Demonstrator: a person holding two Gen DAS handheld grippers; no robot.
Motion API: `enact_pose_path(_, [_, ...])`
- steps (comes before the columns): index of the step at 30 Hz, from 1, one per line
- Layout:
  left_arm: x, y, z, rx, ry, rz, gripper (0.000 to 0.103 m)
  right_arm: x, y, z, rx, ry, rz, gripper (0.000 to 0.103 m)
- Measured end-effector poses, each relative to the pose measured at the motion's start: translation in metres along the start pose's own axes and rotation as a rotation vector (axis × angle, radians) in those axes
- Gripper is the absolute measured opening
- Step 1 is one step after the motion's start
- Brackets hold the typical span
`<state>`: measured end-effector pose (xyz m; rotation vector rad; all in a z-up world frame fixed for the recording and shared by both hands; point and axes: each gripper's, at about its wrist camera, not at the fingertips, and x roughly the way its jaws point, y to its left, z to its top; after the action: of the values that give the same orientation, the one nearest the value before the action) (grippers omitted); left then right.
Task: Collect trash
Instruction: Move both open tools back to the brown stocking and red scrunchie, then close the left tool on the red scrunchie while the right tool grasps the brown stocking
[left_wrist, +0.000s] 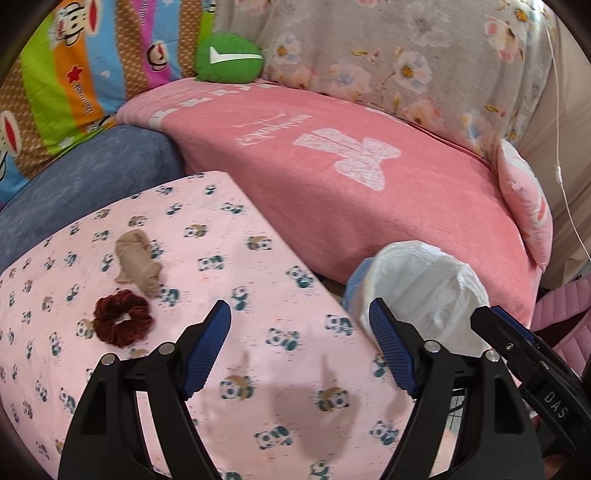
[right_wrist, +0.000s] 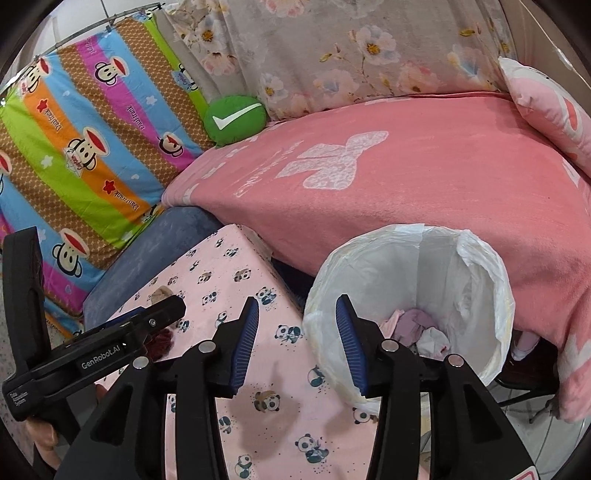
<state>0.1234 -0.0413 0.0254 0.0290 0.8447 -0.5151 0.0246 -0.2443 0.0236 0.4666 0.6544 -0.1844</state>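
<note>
1. The left tongs (left_wrist: 301, 345) are held wide apart, empty, over the pink panda-print cloth surface (left_wrist: 258, 266).
2. The right tongs (right_wrist: 295, 343) are partly parted, empty, at the rim of the white-lined round bin (right_wrist: 495, 295).
3. A crumpled beige cloth scrap (left_wrist: 138, 260) and a dark red velvet scrunchie (left_wrist: 122, 317) are seen lying on the surface.
4. Crumpled trash (right_wrist: 424, 328) is seen inside the bin.

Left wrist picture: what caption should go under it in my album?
Open left gripper hovers over the panda-print cloth, with a beige sock and dark red scrunchie lying ahead and the lined bin alongside.

Pink-blanketed bed (left_wrist: 369, 206), floral drape (right_wrist: 351, 51)
</note>
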Motion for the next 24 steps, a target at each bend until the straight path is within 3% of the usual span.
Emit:
enact_pose_path(3, [-0.003, 0.018, -0.003, -0.027, -0.003, 0.030, 0.074, 0.006, 0.021, -0.006, -0.041, 0.014, 0.003, 0.051])
enact_pose_path(15, [-0.010, 0.089, -0.023, -0.124, -0.005, 0.143, 0.077, 0.034, 0.082, -0.021, -0.147, 0.078, 0.028, 0.051])
enact_pose_path(24, [-0.003, 0.159, -0.041, -0.254, 0.040, 0.224, 0.080, 0.073, 0.134, -0.033, -0.226, 0.136, 0.055, 0.057])
